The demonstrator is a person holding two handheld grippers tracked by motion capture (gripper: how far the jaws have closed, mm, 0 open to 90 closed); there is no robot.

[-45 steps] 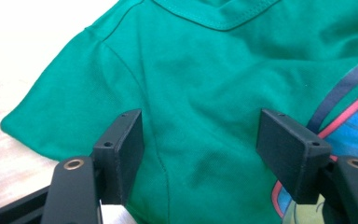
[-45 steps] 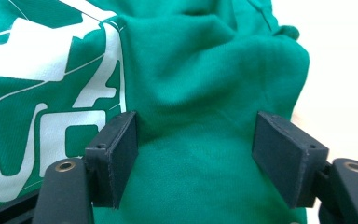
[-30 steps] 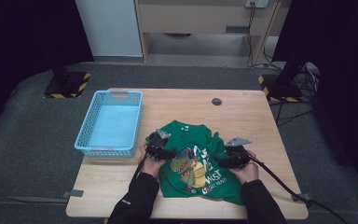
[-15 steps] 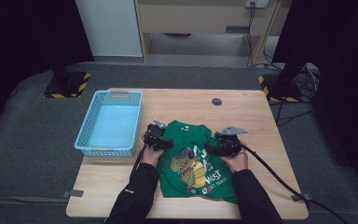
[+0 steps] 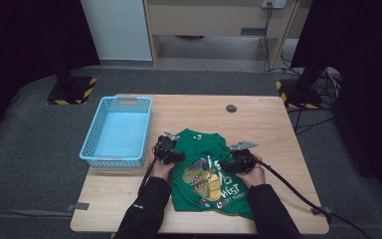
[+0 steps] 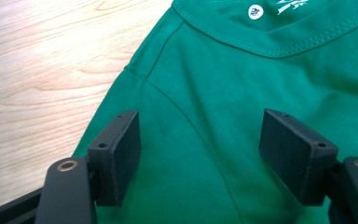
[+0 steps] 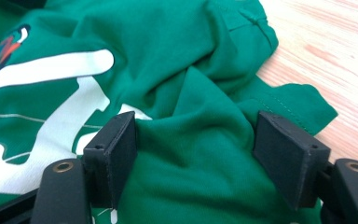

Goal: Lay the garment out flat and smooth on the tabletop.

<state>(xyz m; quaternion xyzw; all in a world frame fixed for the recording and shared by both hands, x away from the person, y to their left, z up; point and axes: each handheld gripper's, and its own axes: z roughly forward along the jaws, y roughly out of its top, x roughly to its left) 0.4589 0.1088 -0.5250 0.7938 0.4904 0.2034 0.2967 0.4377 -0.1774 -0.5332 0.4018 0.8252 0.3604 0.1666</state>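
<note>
A green T-shirt (image 5: pixel 199 144) with a dinosaur print lies rumpled on the wooden table (image 5: pixel 278 129), collar towards the far side. My left gripper (image 5: pixel 171 152) rests on its left shoulder. In the left gripper view the left gripper (image 6: pixel 198 126) stands open over flat green shirt cloth (image 6: pixel 242 70) just below the collar seam. My right gripper (image 5: pixel 231 164) sits on the shirt's right side. In the right gripper view the right gripper (image 7: pixel 193 126) stands open with a raised fold of the shirt (image 7: pixel 168 46) between the jaws, beside the white lettering.
A light blue plastic basket (image 5: pixel 129 101) stands at the table's left, close to my left hand. A small dark round disc (image 5: pixel 231 108) lies near the far edge. Bare wood runs to the right of the shirt and behind it. Cables trail off to the lower right.
My right gripper has moved left and a little away from me, onto the shirt's right side. The left gripper has barely shifted. The shirt's right edge is more bunched.
</note>
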